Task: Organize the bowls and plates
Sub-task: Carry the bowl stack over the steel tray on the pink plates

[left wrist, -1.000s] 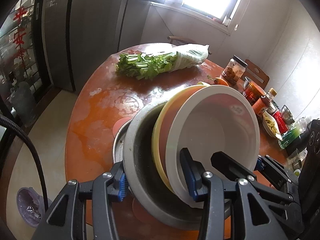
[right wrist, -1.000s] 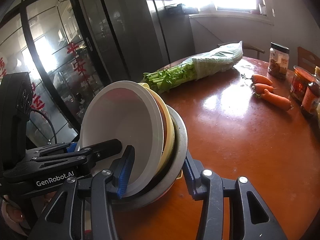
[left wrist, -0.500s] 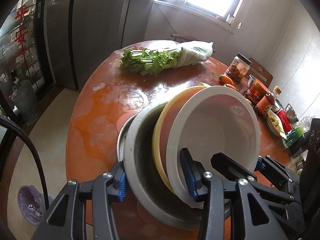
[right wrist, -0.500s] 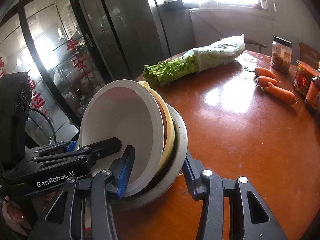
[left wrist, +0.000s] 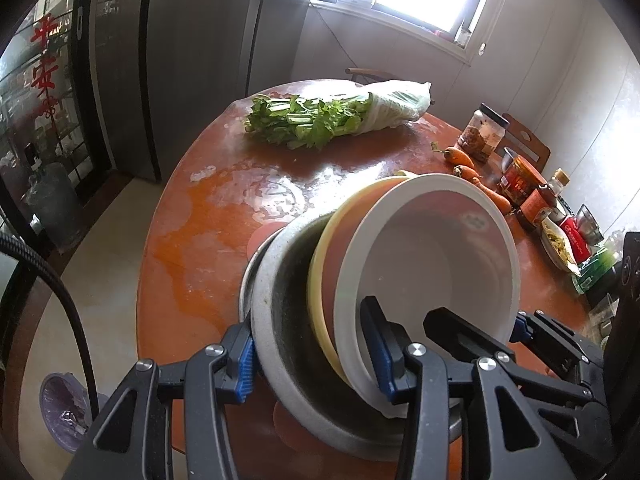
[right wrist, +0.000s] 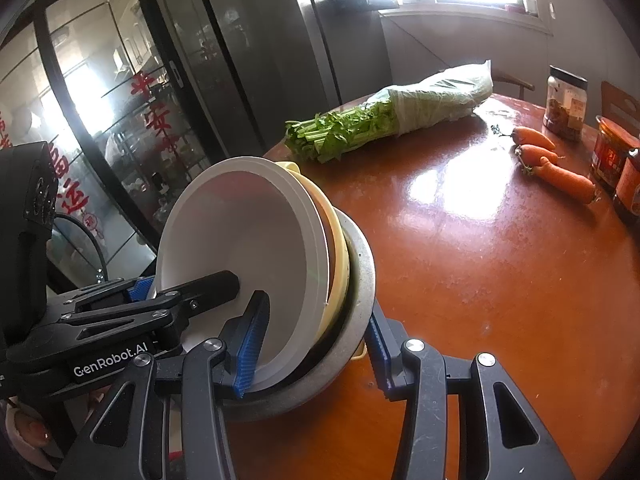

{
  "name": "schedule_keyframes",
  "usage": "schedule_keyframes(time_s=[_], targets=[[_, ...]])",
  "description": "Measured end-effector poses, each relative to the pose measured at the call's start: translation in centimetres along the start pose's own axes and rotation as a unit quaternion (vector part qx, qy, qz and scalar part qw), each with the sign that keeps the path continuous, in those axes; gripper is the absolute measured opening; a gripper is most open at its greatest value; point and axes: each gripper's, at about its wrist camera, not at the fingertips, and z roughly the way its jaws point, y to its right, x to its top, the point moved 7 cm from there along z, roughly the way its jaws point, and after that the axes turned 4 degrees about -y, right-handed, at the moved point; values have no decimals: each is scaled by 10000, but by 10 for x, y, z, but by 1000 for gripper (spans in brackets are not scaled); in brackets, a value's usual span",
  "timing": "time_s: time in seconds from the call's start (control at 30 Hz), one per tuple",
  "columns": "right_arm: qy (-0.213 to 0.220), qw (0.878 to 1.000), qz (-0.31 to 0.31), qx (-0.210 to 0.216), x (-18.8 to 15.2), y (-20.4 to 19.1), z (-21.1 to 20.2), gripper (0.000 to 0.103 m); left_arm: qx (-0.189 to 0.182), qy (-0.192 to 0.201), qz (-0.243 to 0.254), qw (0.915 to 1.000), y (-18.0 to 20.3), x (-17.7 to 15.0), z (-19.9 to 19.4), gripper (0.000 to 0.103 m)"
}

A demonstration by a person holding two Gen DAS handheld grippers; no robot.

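A tilted stack of nested bowls hangs between both grippers: a white bowl (left wrist: pixel 432 264) sits inside a yellow bowl (left wrist: pixel 320 280), which sits inside a grey bowl (left wrist: pixel 280 320). My left gripper (left wrist: pixel 312 360) is shut across the stack's near rims, one blue pad outside the grey bowl and the other inside the white one. In the right wrist view the white bowl (right wrist: pixel 248 232), yellow bowl (right wrist: pixel 340 264) and grey bowl (right wrist: pixel 362 276) are clamped the same way by my right gripper (right wrist: pixel 314 346), which is shut on the opposite side. Each gripper shows in the other's view.
The round orange-brown table (right wrist: pixel 480 280) carries bagged celery (right wrist: pixel 380 124), carrots (right wrist: pixel 552 160) and jars and bottles (left wrist: pixel 520 184) along the right. A pink disc (left wrist: pixel 260 236) lies under the stack. Dark glass doors stand at the left.
Both grips on the bowl stack look the same. The scene behind has shifted only slightly.
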Motion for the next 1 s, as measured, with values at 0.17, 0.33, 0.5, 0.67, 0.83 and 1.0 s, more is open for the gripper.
schedule_keyframes(time_s=[0.17, 0.33, 0.5, 0.67, 0.83, 1.0], targets=[[-10, 10000, 28, -32, -1, 1, 1, 49, -16, 20, -1, 10000, 1, 0, -1, 47], [-10, 9999, 72, -78, -2, 3, 1, 49, -28, 29, 16, 10000, 2, 1, -2, 47], [24, 9998, 48, -216, -2, 6, 0, 54, -50, 58, 17, 10000, 3, 2, -4, 48], [64, 9996, -32, -285, -1, 4, -3, 56, -46, 60, 17, 10000, 2, 3, -5, 49], [-8, 9997, 55, -236, -2, 8, -1, 61, -29, 94, 19, 9999, 1, 4, -9, 50], [-78, 9997, 139, -157, -3, 8, -1, 66, -20, 139, 13, 9999, 0, 4, -17, 51]])
